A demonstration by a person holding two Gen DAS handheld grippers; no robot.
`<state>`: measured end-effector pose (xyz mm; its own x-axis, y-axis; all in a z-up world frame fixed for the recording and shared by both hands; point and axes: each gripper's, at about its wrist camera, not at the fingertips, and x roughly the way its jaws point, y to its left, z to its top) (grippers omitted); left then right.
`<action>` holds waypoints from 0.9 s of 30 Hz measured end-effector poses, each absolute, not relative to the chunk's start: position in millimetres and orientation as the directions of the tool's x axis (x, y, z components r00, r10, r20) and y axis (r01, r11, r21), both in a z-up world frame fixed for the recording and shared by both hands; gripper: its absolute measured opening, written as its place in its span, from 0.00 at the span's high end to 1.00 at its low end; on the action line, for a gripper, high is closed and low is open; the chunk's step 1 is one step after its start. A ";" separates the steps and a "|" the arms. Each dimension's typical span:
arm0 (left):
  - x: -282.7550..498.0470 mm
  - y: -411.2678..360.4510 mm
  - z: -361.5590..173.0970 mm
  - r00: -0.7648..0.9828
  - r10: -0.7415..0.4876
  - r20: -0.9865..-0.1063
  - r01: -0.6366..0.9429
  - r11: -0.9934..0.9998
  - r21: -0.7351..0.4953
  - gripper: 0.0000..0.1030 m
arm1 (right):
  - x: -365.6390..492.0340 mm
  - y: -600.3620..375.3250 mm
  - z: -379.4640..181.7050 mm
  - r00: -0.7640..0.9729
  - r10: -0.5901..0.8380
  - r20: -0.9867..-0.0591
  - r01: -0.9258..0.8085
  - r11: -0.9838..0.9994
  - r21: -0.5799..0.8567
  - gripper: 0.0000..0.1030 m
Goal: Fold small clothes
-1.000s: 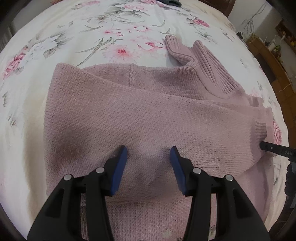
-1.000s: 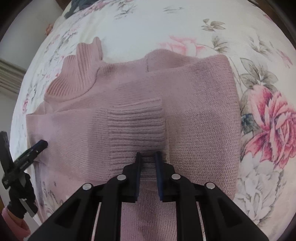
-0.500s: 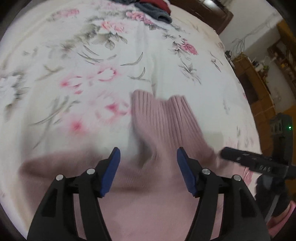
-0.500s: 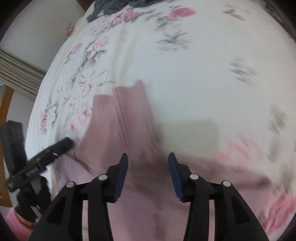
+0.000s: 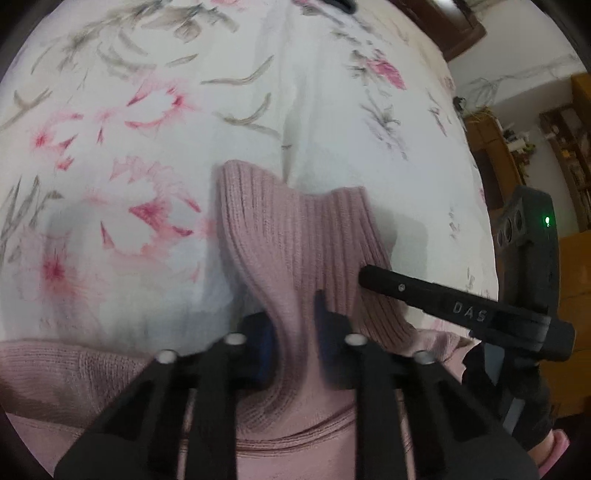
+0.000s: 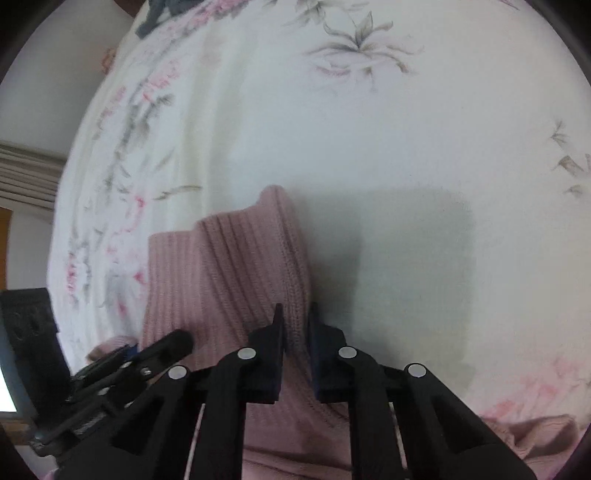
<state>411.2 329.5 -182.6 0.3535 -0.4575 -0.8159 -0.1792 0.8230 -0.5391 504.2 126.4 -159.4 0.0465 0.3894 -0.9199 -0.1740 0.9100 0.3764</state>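
A dusty-pink knit sweater lies on a floral bedsheet. Its ribbed turtleneck collar points away from me. In the left wrist view my left gripper is shut on a bunched fold at the collar's base, left of its middle. My right gripper is shut on the right edge of the collar. The right gripper's finger crosses the collar from the right in the left wrist view. In the right wrist view the left gripper's finger shows at the lower left. The sweater's body spreads below both grippers, mostly hidden.
Dark clothes lie at the far end of the bed. Wooden furniture stands beyond the bed's right side. A wall and curtain are off the left edge. Bare sheet stretches beyond the collar.
Both grippers moved forward from the sweater's body to the collar. The right let go of the sleeve cuff, and both have now closed on the collar.
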 end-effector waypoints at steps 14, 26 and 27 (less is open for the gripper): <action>334.9 330.9 -132.8 0.487 -0.563 -0.667 0.050 0.781 -0.622 0.91 | 416.9 87.3 -83.1 0.158 0.571 -0.806 -0.416 0.778 0.470 0.89; 258.0 339.7 -151.7 0.375 -0.581 -0.722 0.103 0.800 -0.591 0.85 | 336.2 54.5 -106.6 0.076 0.483 -0.873 -0.516 0.768 0.380 0.84; 250.0 343.8 -154.7 0.355 -0.581 -0.732 0.096 0.802 -0.590 0.82 | 329.5 49.2 -108.4 0.063 0.468 -0.881 -0.519 0.770 0.372 0.84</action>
